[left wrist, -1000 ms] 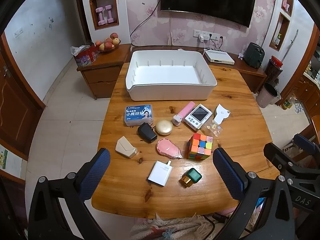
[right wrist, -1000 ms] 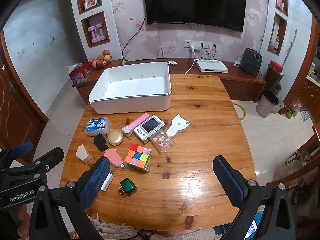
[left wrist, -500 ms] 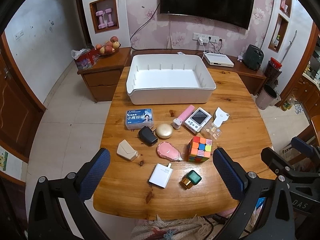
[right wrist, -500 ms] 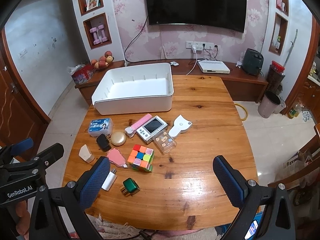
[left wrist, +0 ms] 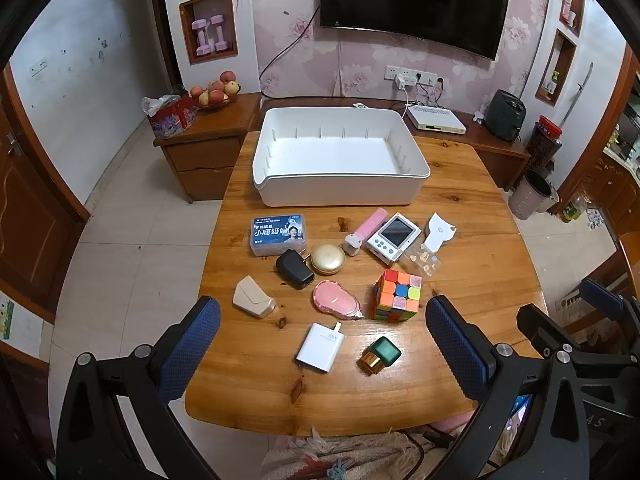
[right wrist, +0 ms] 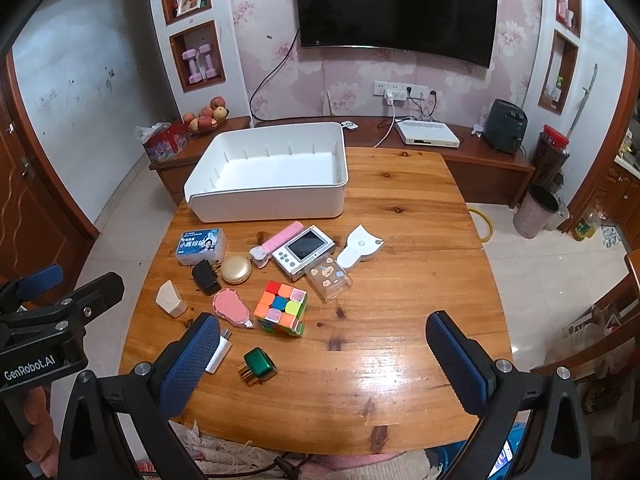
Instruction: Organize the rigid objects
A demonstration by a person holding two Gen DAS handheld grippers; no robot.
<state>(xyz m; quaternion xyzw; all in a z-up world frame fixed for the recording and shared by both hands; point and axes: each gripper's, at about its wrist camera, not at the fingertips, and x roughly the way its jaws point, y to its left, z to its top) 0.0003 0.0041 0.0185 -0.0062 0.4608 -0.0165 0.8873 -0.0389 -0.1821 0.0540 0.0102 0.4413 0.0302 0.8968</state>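
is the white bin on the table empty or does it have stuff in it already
Empty. The bin shows only its bare white floor and ribbed walls in both views; the cube and the other small items lie on the table before it.

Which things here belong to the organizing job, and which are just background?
Job: white bin, Rubik's cube, blue box, black plug, white charger, green bottle.
Background: TV, fruit bowl, dumbbells.

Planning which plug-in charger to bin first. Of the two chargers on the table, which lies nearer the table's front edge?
The white charger, flat beside the green-capped bottle. The black charger sits farther back, against the gold compact.
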